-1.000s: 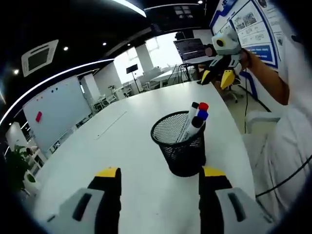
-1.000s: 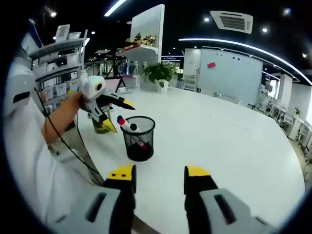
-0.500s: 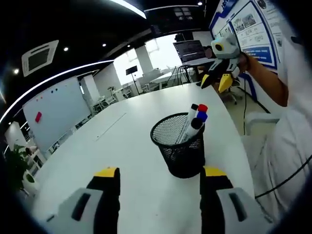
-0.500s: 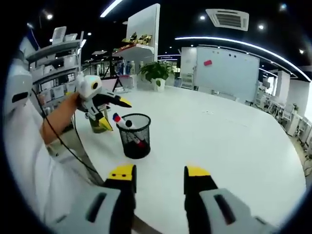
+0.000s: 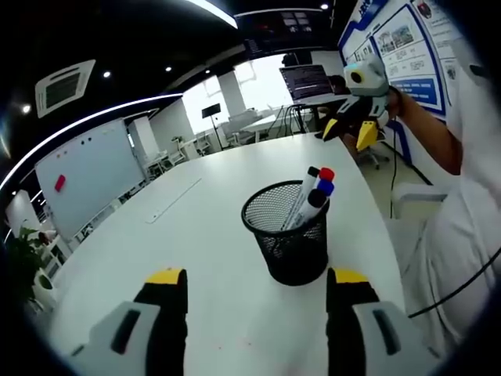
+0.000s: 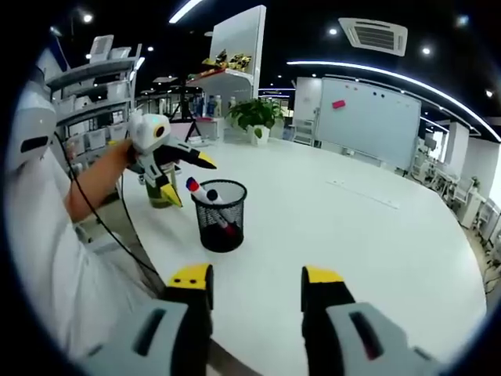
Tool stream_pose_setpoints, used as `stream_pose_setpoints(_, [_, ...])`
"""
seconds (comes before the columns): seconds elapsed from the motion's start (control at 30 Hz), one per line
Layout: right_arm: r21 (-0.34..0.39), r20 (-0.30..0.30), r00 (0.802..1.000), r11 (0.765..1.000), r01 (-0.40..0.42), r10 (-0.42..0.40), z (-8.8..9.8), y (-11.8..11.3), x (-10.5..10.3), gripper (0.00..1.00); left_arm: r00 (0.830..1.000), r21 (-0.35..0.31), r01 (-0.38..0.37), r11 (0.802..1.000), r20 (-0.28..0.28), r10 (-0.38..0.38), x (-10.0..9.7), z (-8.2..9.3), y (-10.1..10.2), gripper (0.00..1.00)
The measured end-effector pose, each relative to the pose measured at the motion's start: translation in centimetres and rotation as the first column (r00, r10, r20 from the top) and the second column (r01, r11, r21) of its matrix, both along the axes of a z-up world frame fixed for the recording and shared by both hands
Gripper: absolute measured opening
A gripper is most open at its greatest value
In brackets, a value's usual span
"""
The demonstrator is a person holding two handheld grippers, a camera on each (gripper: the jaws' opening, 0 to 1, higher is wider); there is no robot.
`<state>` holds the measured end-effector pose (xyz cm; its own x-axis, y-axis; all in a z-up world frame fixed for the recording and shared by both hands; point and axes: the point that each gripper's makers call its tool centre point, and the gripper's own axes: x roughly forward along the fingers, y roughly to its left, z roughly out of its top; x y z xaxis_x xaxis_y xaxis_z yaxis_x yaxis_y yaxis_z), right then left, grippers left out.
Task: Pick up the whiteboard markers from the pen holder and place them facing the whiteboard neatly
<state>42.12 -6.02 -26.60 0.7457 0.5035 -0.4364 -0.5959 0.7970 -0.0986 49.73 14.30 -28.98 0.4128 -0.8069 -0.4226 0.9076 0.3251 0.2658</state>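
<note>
A black mesh pen holder (image 5: 290,239) (image 6: 221,215) stands on the white table (image 5: 196,227) (image 6: 360,227). Several whiteboard markers (image 5: 313,192) (image 6: 200,191) with red, blue and black caps lean in it. My left gripper (image 5: 255,278) is open, and the holder sits just ahead between its jaws. In the right gripper view, the left gripper (image 6: 190,182) hovers open beside the marker tops. My right gripper (image 6: 257,276) is open and empty, well short of the holder; in the left gripper view, the right gripper (image 5: 354,127) hangs beyond the holder. A whiteboard (image 5: 86,176) (image 6: 368,117) stands past the table's far side.
A person's arm (image 5: 427,129) (image 6: 94,184) holds each gripper along the table's edge. A green cup (image 6: 160,197) sits behind the left gripper. A potted plant (image 6: 252,117) and shelves stand at one end, with a poster wall (image 5: 399,39) near the person.
Both views have shifted a little with the hands. The markers stay in the holder, and both grippers remain open and empty.
</note>
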Motion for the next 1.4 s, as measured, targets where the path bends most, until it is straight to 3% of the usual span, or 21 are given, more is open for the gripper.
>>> stream_pose_setpoints(0.4, [-0.025, -0.009, 1.000, 1.000, -0.010, 0.010, -0.2, 0.4, -0.2, 0.46, 1.000, -0.005, -0.008, 1.000, -0.006, 0.007, 0.1, 0.0, 0.0, 0.75])
stream_pose_setpoints(0.73, [-0.031, 0.031, 1.000, 1.000, -0.003, 0.004, 0.5, 0.3, 0.3, 0.44, 1.000, -0.010, -0.008, 1.000, -0.007, 0.008, 0.1, 0.1, 0.0, 0.76])
stream_pose_setpoints(1.1, [0.019, 0.054, 0.999, 1.000, -0.003, 0.002, 1.2, 1.1, 0.9, 0.44, 1.000, -0.004, -0.005, 1.000, 0.004, 0.005, 0.1, 0.1, -0.1, 0.72])
stream_pose_setpoints(1.4, [-0.015, 0.072, 0.997, 0.999, -0.030, 0.031, 1.4, 2.6, 1.4, 0.42, 1.000, -0.008, -0.010, 1.000, -0.008, 0.010, 0.3, 0.1, -0.1, 0.74])
